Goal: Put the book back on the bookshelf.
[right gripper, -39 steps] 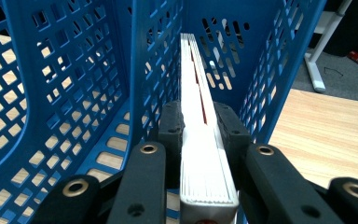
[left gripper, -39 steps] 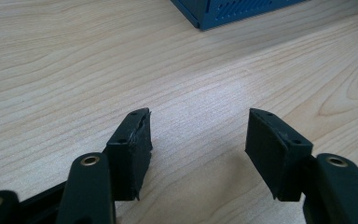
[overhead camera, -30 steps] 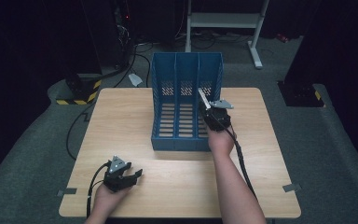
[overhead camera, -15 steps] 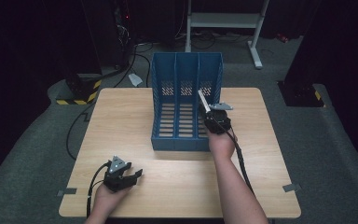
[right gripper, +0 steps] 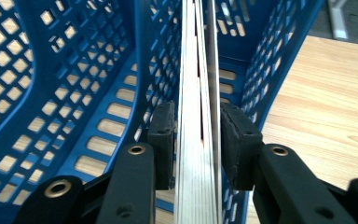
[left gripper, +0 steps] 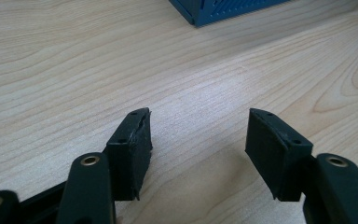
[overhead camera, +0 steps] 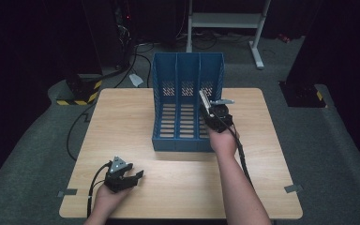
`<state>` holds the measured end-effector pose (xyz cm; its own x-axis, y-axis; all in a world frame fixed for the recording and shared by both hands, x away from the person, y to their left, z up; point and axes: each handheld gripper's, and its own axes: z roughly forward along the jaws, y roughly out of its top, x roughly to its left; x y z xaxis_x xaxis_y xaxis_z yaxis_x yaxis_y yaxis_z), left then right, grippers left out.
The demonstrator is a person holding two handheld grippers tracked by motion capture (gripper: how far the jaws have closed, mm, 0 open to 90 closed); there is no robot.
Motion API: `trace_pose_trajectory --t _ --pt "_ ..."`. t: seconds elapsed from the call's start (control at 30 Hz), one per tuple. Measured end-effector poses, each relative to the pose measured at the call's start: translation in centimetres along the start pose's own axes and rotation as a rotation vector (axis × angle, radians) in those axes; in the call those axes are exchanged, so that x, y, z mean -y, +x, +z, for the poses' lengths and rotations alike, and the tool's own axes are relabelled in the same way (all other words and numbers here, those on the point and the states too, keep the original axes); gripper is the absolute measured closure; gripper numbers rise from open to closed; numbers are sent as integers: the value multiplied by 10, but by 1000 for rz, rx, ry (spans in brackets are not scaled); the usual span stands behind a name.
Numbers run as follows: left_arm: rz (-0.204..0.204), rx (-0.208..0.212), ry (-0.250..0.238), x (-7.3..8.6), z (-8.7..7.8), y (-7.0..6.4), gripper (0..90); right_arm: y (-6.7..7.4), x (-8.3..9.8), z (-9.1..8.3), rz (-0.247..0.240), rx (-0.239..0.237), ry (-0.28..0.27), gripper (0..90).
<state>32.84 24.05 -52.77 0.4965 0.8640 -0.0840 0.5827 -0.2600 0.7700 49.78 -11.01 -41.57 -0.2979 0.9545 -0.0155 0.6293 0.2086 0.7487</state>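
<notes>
Dark room, grey carpeted floor, pale wooden surface in the middle. Standing on edge in the right-hand compartment of a blue perforated plastic three-slot file rack: a thin, pale, white-paged booklet, seen edge-on in the right gripper view, leaning slightly in the high view. Set between the two black pads of the right tool, one pad just beside each cover, with a sliver of gap on one side; jaws narrow and just now opening, the booklet between them. Blue lattice walls of the rack rising on both sides of the pads. Held from the near side by the person's right hand, black cable trailing back along the forearm.

Well apart, near the front left corner of the surface: the left tool in the person's left hand, low over the bare wood. Jaws wide, nothing between them, a corner of the blue rack far ahead.
</notes>
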Motion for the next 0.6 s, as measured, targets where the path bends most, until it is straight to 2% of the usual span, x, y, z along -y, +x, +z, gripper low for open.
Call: trace_pose_trajectory --t 0.2,0.3,0.37,0.5,0.6 --pt "-2 17 -2 1 -1 -1 406 2 -4 1 2 22 15 750" --pt "-31 27 -5 0 -1 2 408 5 -6 0 -10 41 32 756" --pt "-32 28 -5 0 -1 2 409 6 -6 0 -4 44 32 757" --pt "-30 37 -6 0 -1 4 408 12 -4 1 -20 71 5 760" --pt "-37 36 -7 0 -1 4 409 13 -1 0 0 77 -18 761"
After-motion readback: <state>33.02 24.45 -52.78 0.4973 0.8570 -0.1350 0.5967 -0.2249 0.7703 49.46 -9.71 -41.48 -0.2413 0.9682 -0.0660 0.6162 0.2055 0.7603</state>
